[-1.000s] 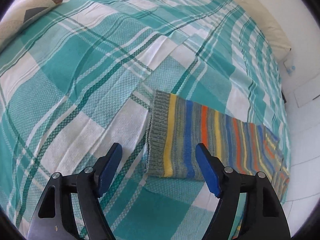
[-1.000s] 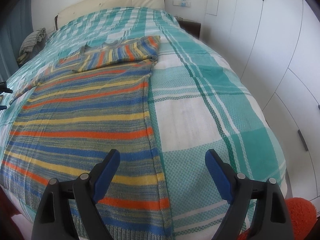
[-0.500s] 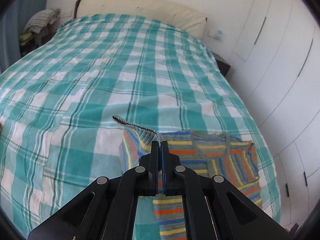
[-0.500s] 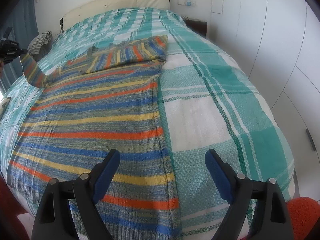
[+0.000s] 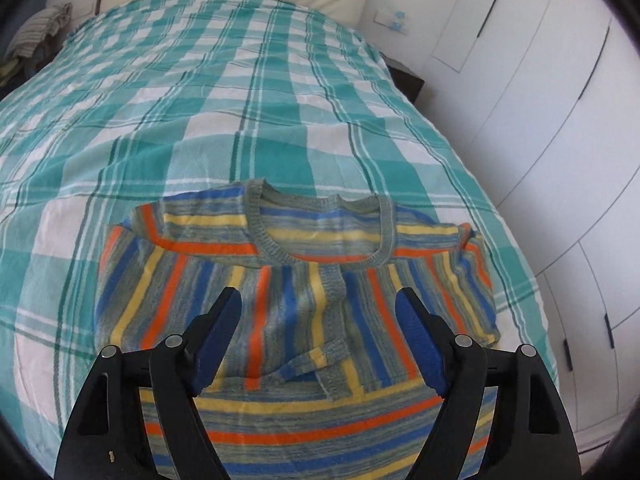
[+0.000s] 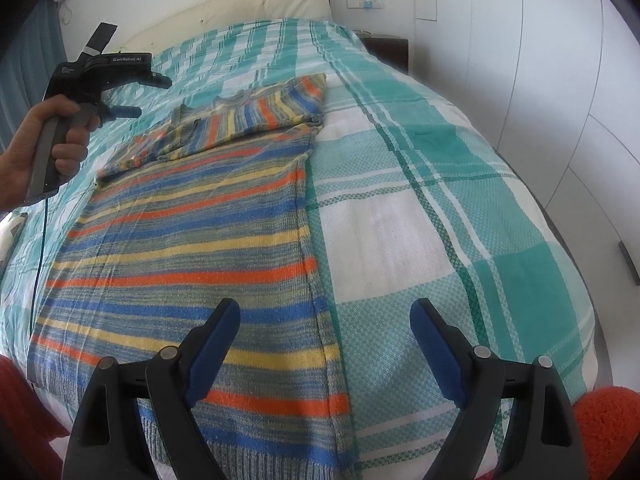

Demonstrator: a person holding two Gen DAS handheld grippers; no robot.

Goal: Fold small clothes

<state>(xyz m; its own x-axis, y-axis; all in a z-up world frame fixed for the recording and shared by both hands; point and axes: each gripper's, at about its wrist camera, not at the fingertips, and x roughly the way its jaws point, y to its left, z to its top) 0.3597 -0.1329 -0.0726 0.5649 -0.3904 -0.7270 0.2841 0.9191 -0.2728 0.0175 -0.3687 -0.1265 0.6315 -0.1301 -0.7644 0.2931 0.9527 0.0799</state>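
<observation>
Striped sweater (image 5: 304, 292) is lying on the bed (image 5: 248, 92), sleeves folded in; my left tongs (image 5: 318, 336) are opening empty above it, my right tongs (image 6: 324, 344) gaping over its hem edge.

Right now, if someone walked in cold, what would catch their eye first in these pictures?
The bright knitted sweater with orange, blue and yellow stripes, lying flat on the bed with both sleeves folded across its chest. Under it the teal and white checked bedspread covers the whole bed. At the sweater's collar end, the left gripper hangs above the bed in a hand, jaws opening with nothing between them.
</observation>
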